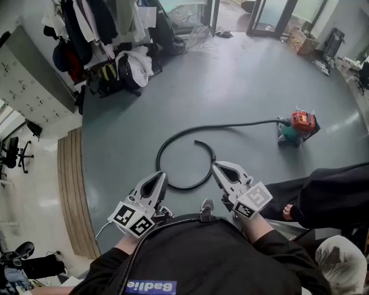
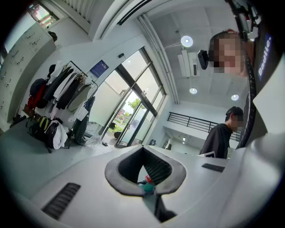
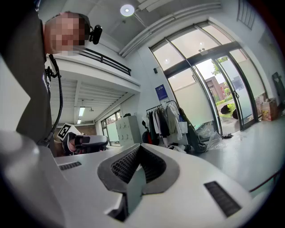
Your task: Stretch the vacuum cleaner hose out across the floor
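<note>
A red and teal vacuum cleaner (image 1: 298, 127) stands on the grey floor at the right. Its black hose (image 1: 230, 125) runs left from it and curls into a loop (image 1: 167, 167), with the free end (image 1: 198, 142) lying inside the curl. My left gripper (image 1: 161, 178) and right gripper (image 1: 218, 169) are held level close to my chest, above the near side of the loop. Both are shut with nothing between the jaws. In the left gripper view the vacuum cleaner (image 2: 147, 183) shows small through the hollow behind the closed left gripper (image 2: 143, 150). The right gripper (image 3: 140, 148) points toward the coat rack.
A coat rack with clothes and bags (image 1: 98, 40) and grey lockers (image 1: 29, 86) fill the far left. A wooden strip (image 1: 72, 190) borders the floor at the left. A person in black (image 1: 328, 196) stands close at my right. Glass doors (image 1: 271, 14) and boxes (image 1: 302, 40) are at the back.
</note>
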`<state>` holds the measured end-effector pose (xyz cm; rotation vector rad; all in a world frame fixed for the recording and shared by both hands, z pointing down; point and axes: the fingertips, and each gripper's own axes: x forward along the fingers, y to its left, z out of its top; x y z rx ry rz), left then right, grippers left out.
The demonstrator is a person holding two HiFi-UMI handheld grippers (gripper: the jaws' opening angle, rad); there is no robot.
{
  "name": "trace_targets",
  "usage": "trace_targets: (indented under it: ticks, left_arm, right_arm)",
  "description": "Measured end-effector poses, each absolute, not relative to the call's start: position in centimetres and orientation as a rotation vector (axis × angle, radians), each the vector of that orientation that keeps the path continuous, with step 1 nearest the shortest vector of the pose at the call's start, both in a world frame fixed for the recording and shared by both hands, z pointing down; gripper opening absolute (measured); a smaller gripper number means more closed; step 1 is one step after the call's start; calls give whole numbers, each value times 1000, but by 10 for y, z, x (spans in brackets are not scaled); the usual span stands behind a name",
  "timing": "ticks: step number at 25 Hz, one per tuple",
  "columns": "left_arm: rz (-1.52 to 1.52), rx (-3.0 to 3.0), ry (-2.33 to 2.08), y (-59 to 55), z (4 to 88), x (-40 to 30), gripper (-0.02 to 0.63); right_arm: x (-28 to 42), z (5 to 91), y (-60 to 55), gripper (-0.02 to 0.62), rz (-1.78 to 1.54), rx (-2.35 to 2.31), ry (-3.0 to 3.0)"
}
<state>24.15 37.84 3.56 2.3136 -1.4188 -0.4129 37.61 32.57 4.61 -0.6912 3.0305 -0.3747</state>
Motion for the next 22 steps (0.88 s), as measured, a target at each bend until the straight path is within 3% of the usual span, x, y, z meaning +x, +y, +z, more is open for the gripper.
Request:
trace_targets:
  ticks: [22]
  left_arm:
    - [-404, 2294, -1364, 354, 39, 245, -2]
  right_arm:
    - [393, 52, 304, -5, -428, -757, 2996]
